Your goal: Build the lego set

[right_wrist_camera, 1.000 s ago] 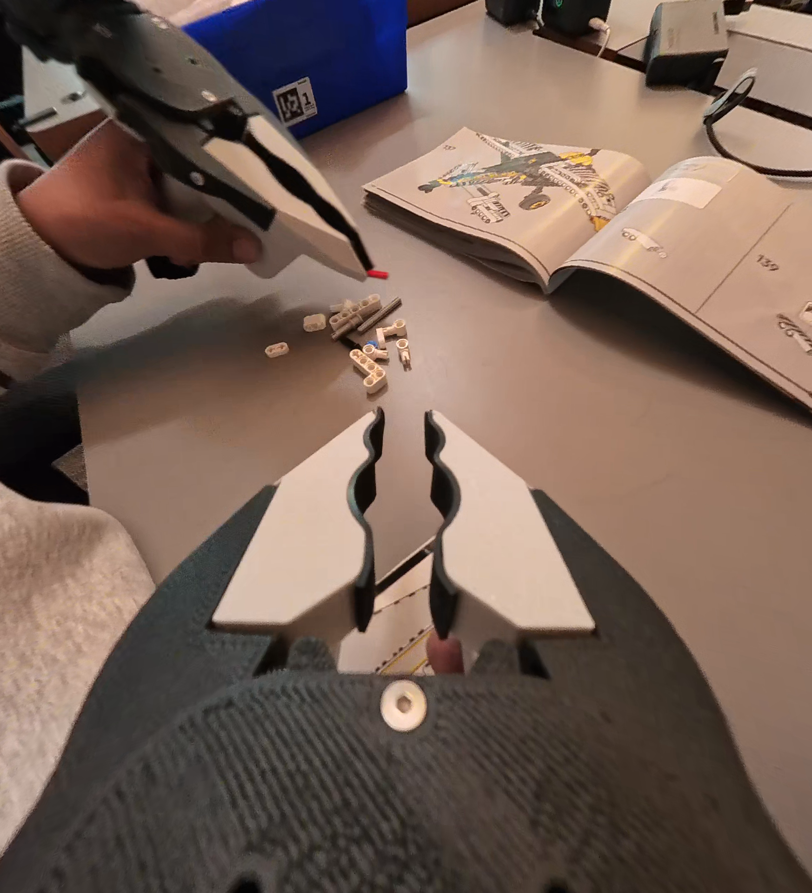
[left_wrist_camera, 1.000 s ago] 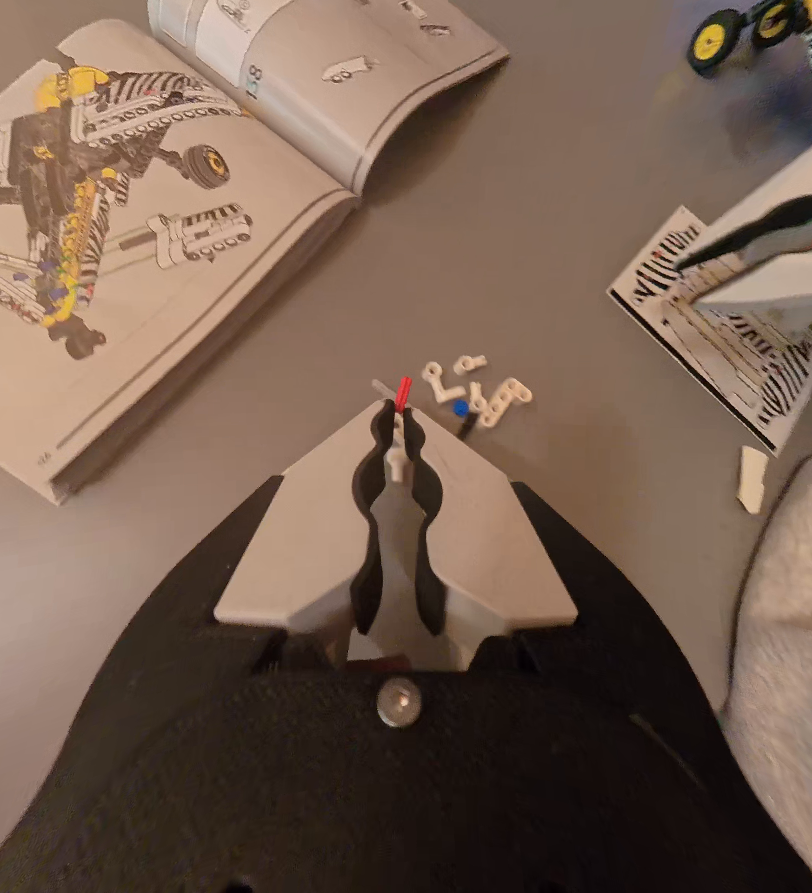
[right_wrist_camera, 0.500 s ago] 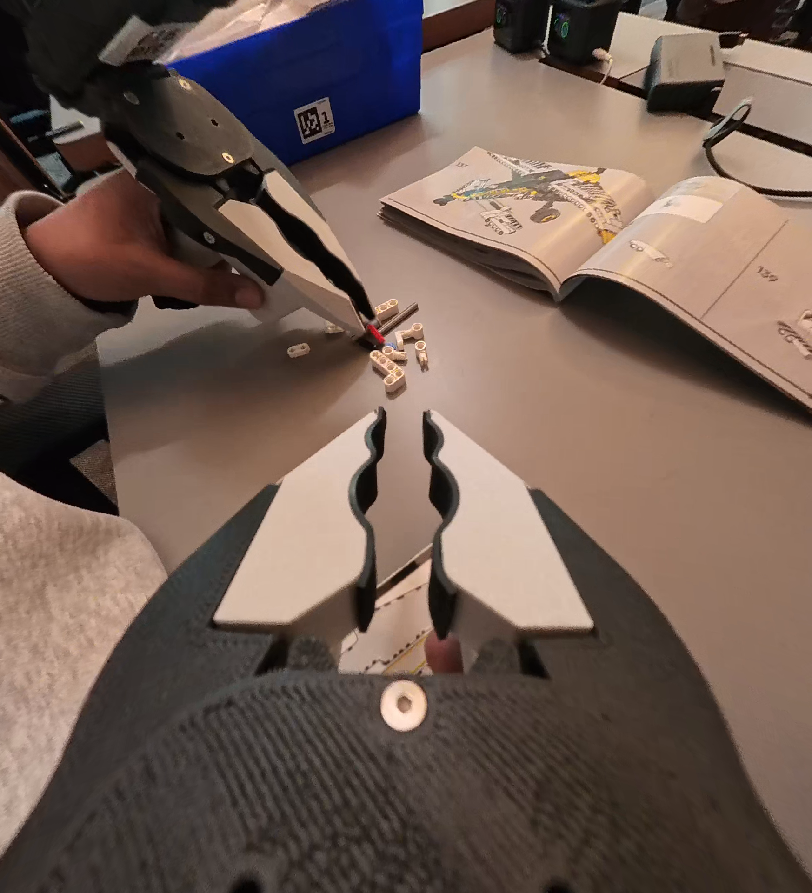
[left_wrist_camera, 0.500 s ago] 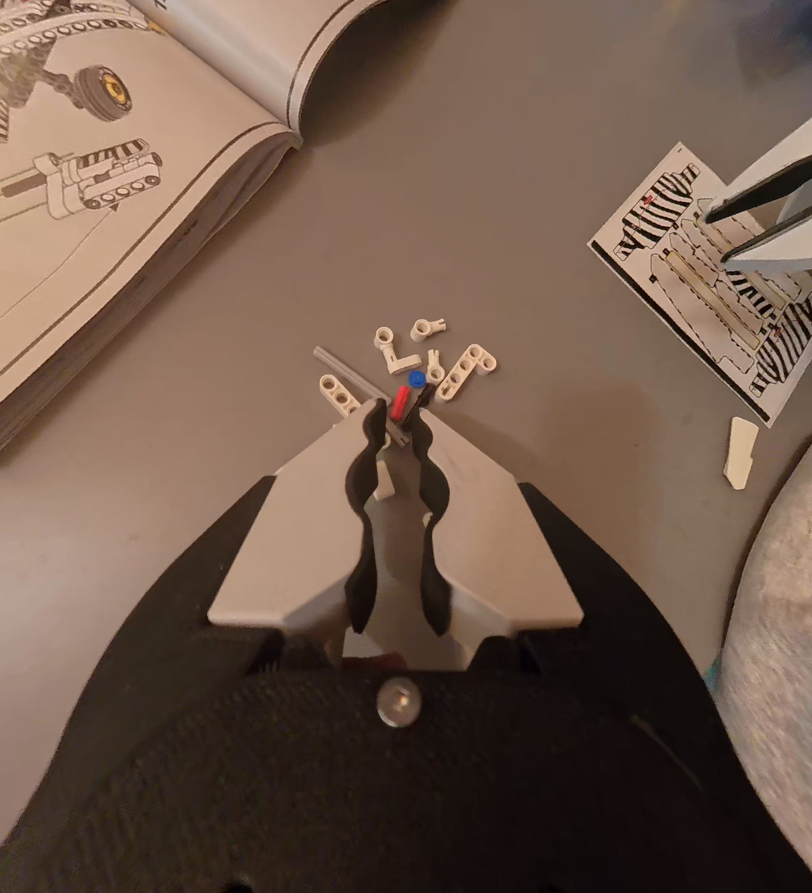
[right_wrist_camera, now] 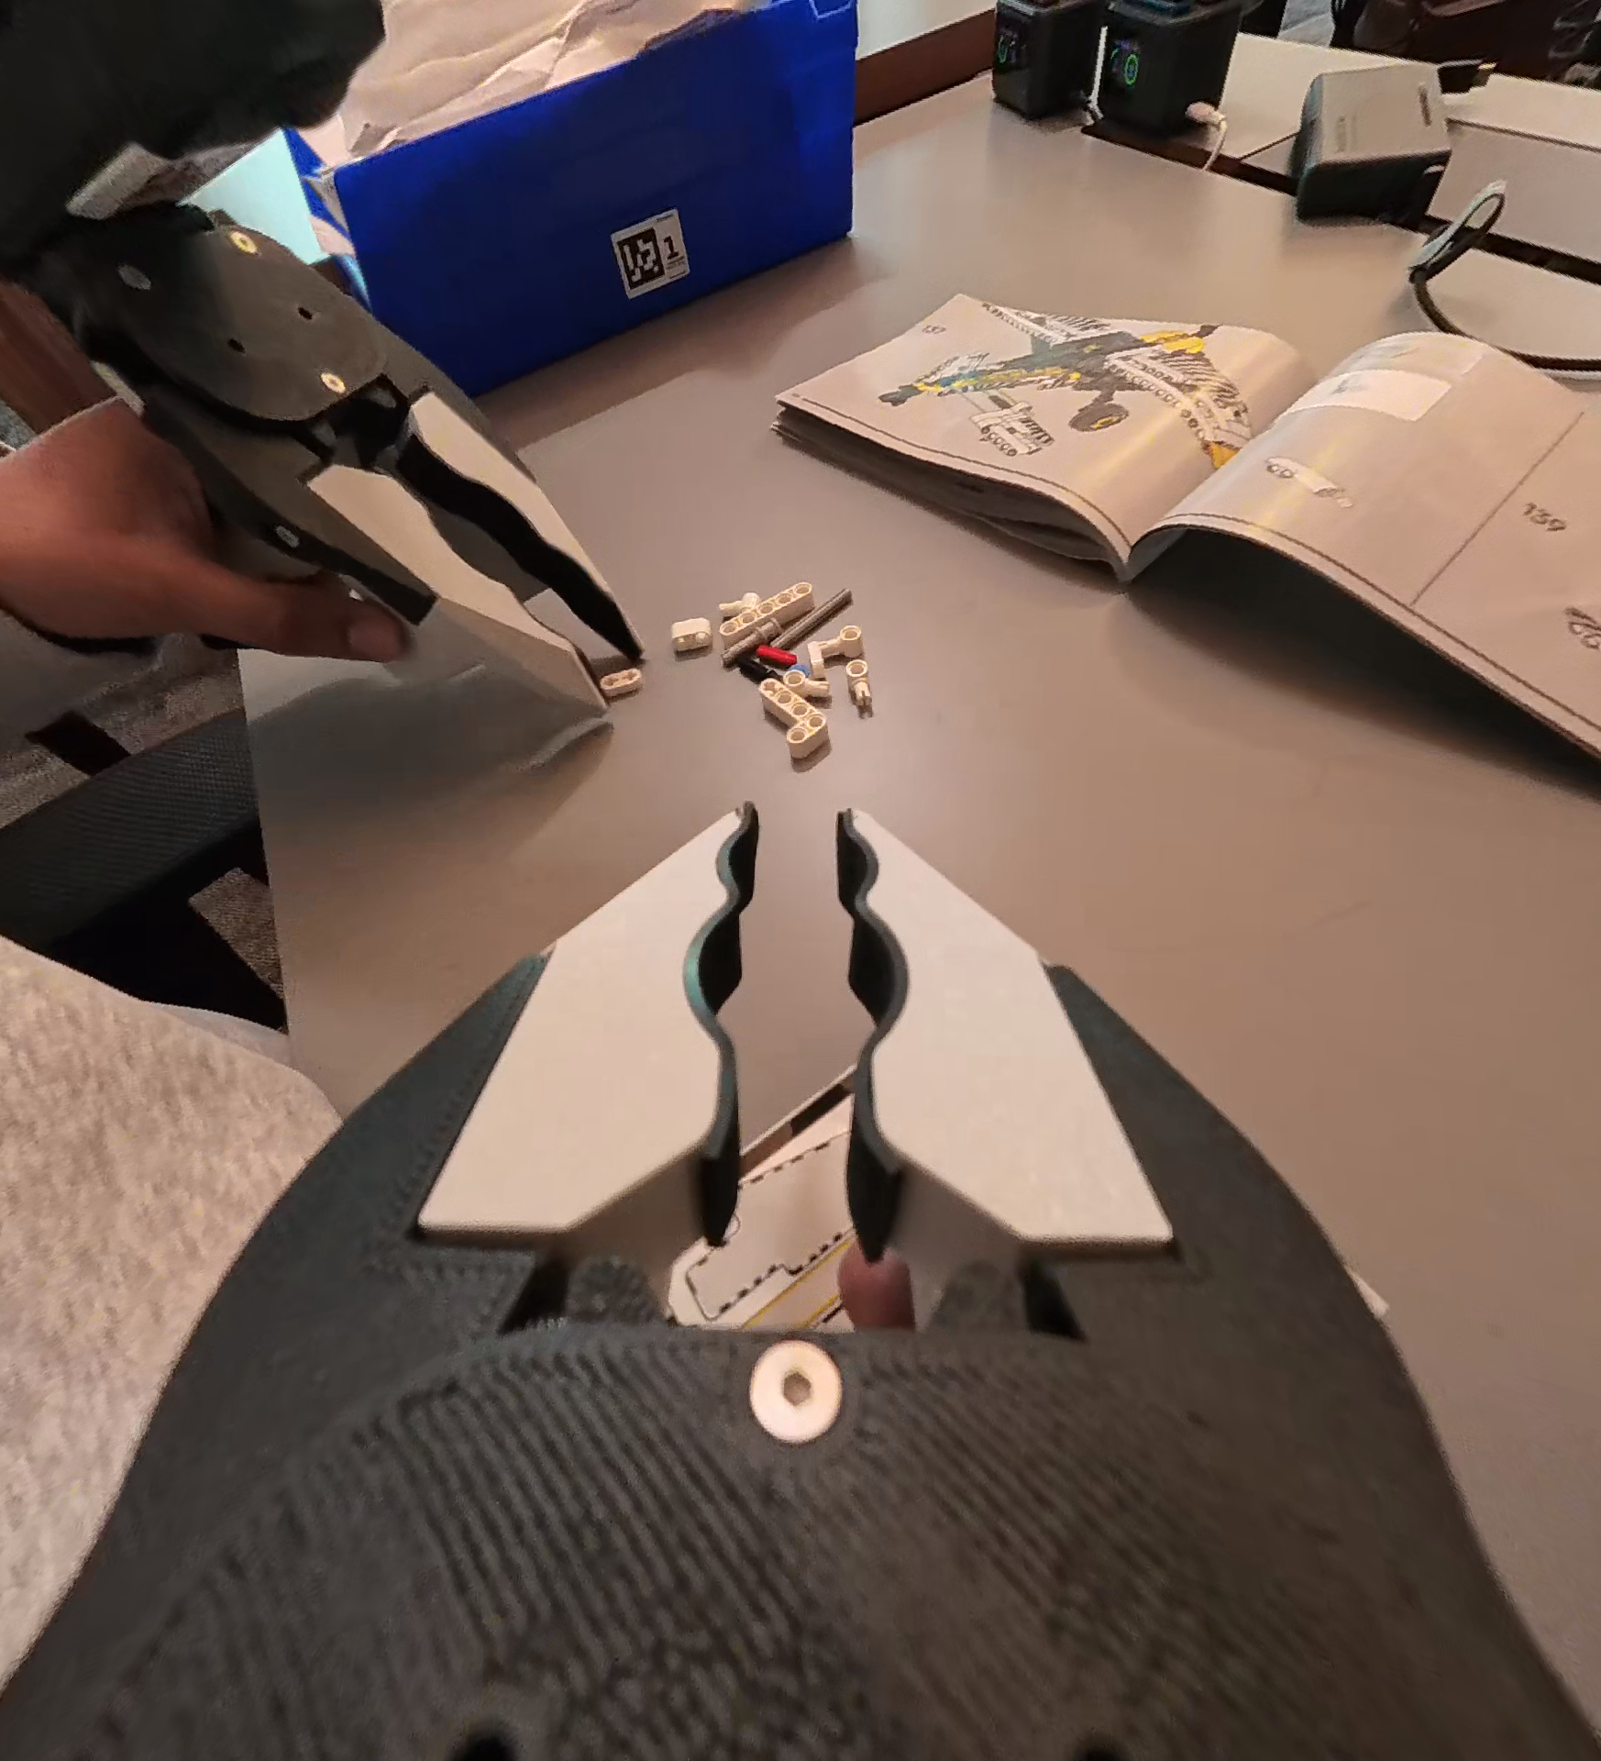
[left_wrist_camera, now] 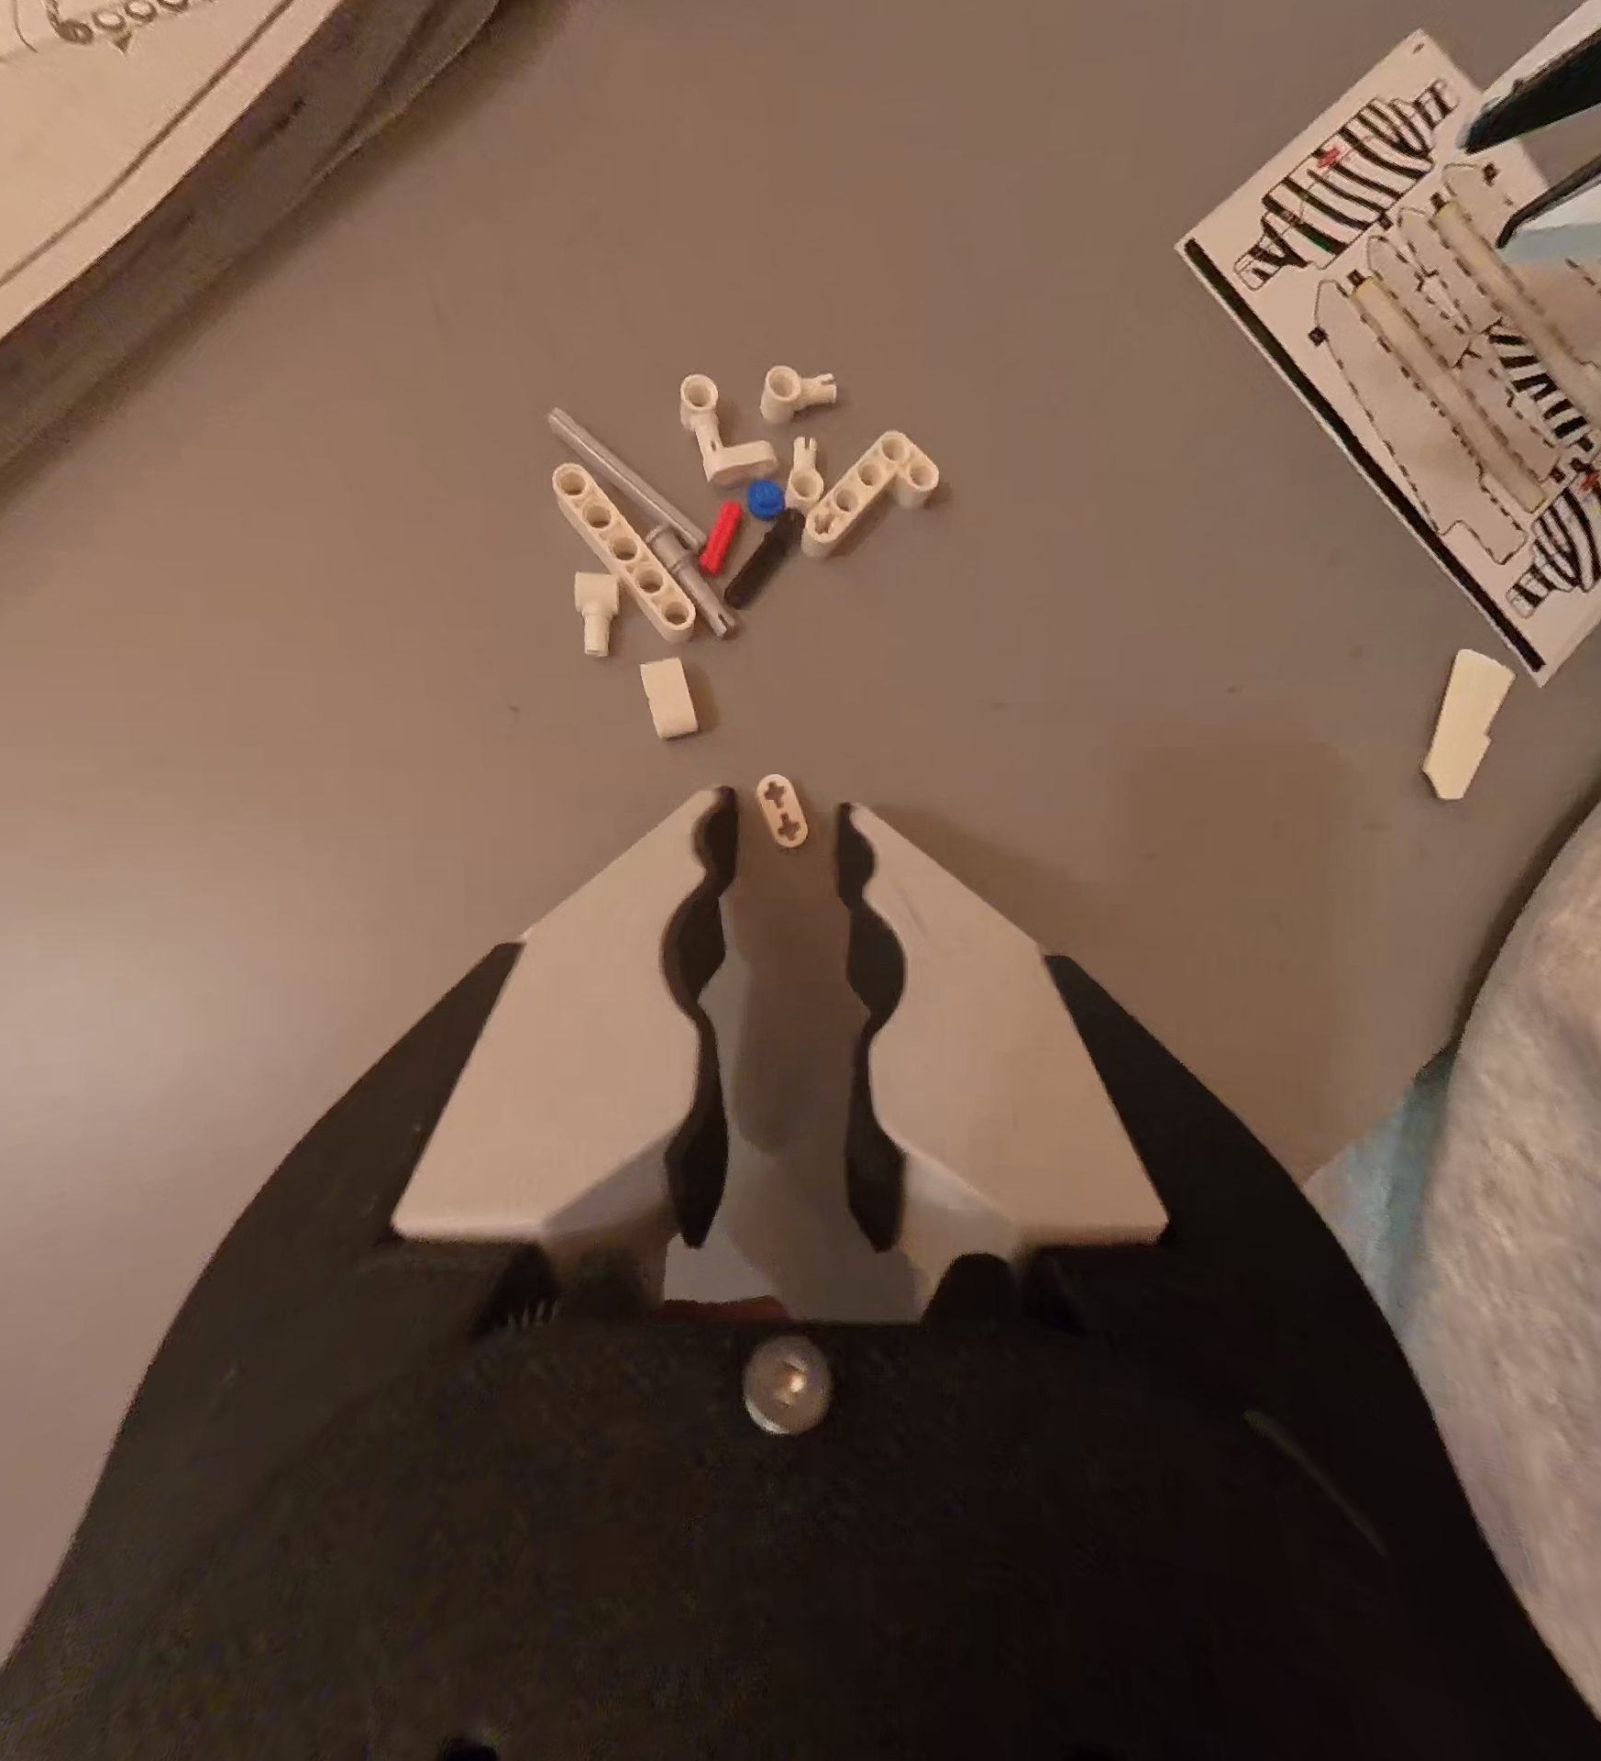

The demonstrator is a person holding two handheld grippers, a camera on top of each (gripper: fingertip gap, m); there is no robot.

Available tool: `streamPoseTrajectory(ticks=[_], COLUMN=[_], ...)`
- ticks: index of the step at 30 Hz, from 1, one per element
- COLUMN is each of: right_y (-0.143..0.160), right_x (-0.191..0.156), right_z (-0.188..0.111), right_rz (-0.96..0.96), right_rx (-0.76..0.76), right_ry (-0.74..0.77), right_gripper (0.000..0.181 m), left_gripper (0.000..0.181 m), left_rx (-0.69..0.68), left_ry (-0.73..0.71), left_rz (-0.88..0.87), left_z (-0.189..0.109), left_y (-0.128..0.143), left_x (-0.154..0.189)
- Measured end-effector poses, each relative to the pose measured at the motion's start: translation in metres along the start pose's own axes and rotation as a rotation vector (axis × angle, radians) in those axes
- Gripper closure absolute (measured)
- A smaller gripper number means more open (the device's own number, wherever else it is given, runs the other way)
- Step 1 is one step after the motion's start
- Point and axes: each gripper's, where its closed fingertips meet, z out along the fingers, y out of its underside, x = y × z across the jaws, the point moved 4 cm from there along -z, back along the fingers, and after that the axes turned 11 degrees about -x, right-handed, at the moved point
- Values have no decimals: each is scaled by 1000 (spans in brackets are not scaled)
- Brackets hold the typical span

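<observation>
our left gripper (left_wrist_camera: 782, 810) stood part open, empty, tips straddling a small white two-hole link (left_wrist_camera: 781, 810) on the grey table (left_wrist_camera: 1063, 572), the loose parts pile (left_wrist_camera: 730, 515) at twelve o'clock. light, stiff, slippery, we judged: pinch its long sides. right gripper (right_wrist_camera: 795, 819) hung open, empty.

Place: an office or lab-like workroom.
Surface: a wide grey table (right_wrist_camera: 1254, 905) fills the frame.
Upper left: a blue bin (right_wrist_camera: 587, 219) with a square marker tag.
Upper right: charging devices with lit displays (right_wrist_camera: 1092, 57), a grey box (right_wrist_camera: 1368, 143), a black cable (right_wrist_camera: 1483, 286).
Left edge: a mesh office chair (right_wrist_camera: 111, 858).
Right of centre: an open instruction booklet (right_wrist_camera: 1254, 476).
</observation>
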Motion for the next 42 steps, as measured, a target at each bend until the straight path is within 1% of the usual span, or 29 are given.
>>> streamPoseTrajectory(ticks=[1,5,9,12,13,15,17,19,21,25,29,30,33,35,37,38,39,40,41,42], right_y=[0,-1,0,1,2,2,5,8,12,15,10,10,9,7,5,3,0,-4,-8,-11], right_x=[-1,-1,-1,-2,-2,-1,1,3,4,11,19,24,51,57,54,50,44,39,32,27], right_z=[0,-4,-7,-9,-11,-15,-20,-22,-22,-27,-47,-54,-89,-110,-123,-126,-129,-131,-133,-134], right_rz=[-2,-5,3,5,1,-6,-2,14,30,4,-61,-92,-202,-239,-255,-268,-283,-291,-288,-276], right_rx=[1,8,15,15,14,14,18,25,23,7,22,15,-29,-35,-22,-4,35,94,160,210], right_ry=[0,8,13,13,20,44,65,65,49,85,180,230,503,590,611,602,587,573,556,536], right_gripper=[166,166,166,166,165,165,165,165,165,162,160,159,159,159,157,154,146,139,131,124], left_gripper=[173,174,174,173,172,162,157,155,155,155,159,160,159,156,153,151,148,144,138,131], left_rx=[-7,-5,20,-18,-29,-34,-10,34,64,84,108,114,152,184,202,207,211,221,242,272], left_ry=[-6,12,3,-21,-34,-48,-45,-22,37,110,163,184,248,277,277,267,252,220,157,61], left_rz=[3,30,91,116,119,107,83,64,66,117,181,190,222,250,278,295,317,342,368,392], left_z=[0,3,10,17,17,13,5,-5,-10,-6,4,6,6,5,6,8,9,10,10,8], left_y=[0,-7,-24,-31,-32,-31,-31,-32,-32,-31,-32,-34,-41,-45,-49,-50,-52,-54,-58,-62], left_x=[0,4,6,4,3,3,6,13,27,57,81,87,103,113,119,121,122,121,117,108])
